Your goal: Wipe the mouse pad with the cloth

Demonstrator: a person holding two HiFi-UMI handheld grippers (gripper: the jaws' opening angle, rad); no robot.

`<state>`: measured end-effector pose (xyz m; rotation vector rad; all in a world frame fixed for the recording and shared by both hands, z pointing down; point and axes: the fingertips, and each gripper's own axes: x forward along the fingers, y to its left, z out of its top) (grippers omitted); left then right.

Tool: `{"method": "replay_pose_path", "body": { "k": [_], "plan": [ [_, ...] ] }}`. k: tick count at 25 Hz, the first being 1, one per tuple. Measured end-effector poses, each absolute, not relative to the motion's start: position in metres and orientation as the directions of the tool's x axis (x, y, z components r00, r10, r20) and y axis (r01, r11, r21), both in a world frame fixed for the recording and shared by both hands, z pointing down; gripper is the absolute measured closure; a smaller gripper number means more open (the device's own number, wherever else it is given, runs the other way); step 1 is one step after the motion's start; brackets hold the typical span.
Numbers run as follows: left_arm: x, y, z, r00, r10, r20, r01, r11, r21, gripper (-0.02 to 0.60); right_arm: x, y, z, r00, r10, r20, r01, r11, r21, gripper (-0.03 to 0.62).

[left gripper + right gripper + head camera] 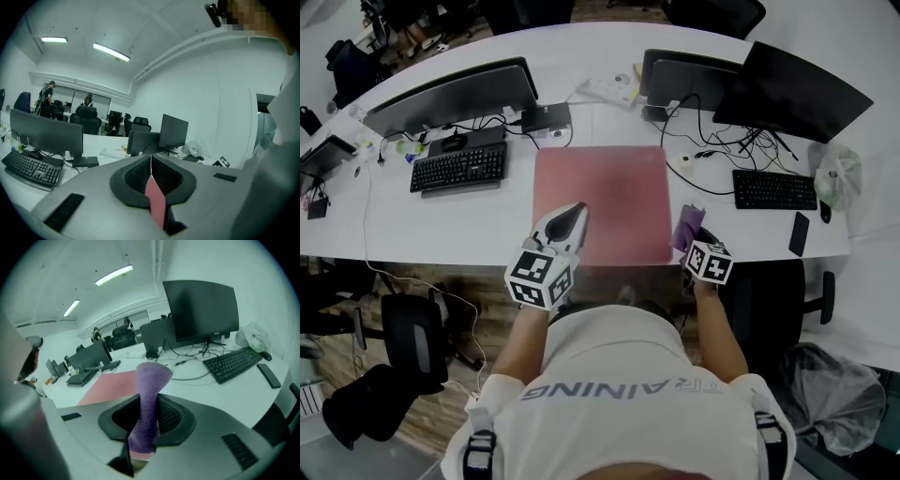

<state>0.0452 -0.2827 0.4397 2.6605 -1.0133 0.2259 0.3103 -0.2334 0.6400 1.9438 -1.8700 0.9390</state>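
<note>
The pink mouse pad (614, 187) lies flat in the middle of the white desk (469, 225). My left gripper (574, 214) hovers over the pad's front left part. Its jaws are shut, and in the left gripper view (151, 161) only a sliver of the pink pad (156, 206) shows through the slit below them. By the pad's front right corner my right gripper (697, 236) is shut on the purple cloth (685, 228). In the right gripper view (147, 404) the cloth (150, 385) stands up out of the jaws as a roll, with the pad (117, 383) beyond on the left.
A black keyboard (459, 169) and monitor (455, 94) stand left of the pad. To the right are a keyboard (773, 189), cables (712, 150), a phone (799, 233), a plastic bag (836, 173) and two monitors (787, 89). A power strip (609, 89) lies behind. Chairs (412, 337) stand before the desk edge.
</note>
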Motion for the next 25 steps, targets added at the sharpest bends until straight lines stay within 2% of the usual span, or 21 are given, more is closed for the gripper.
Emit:
{"method": "replay_pose_path", "body": {
  "k": [6,11,18,25],
  "plan": [
    [0.005,-0.293,0.416,0.729,-0.653,0.207,-0.684,-0.707,0.18,0.549,0.262,-0.28,0.513,-0.077,-0.919,0.387,-0.978,-0.006,-0.208,0.493],
    [-0.038,-0.303,0.4,0.708,-0.685,0.171,-0.706,-0.691,0.159,0.549,0.2,-0.295,0.433,-0.136,-0.963,0.234,-0.983,0.101,-0.154,0.493],
    [-0.093,-0.321,0.373,0.677,-0.726,0.115,-0.735,-0.664,0.137,0.549,0.127,-0.297,0.368,-0.182,-0.977,0.11,-0.983,0.181,-0.019,0.494],
    [-0.12,-0.331,0.37,0.664,-0.74,0.107,-0.747,-0.651,0.132,0.549,0.11,-0.303,0.354,-0.157,-0.985,0.072,-0.988,0.157,0.004,0.494]
  ]
}}
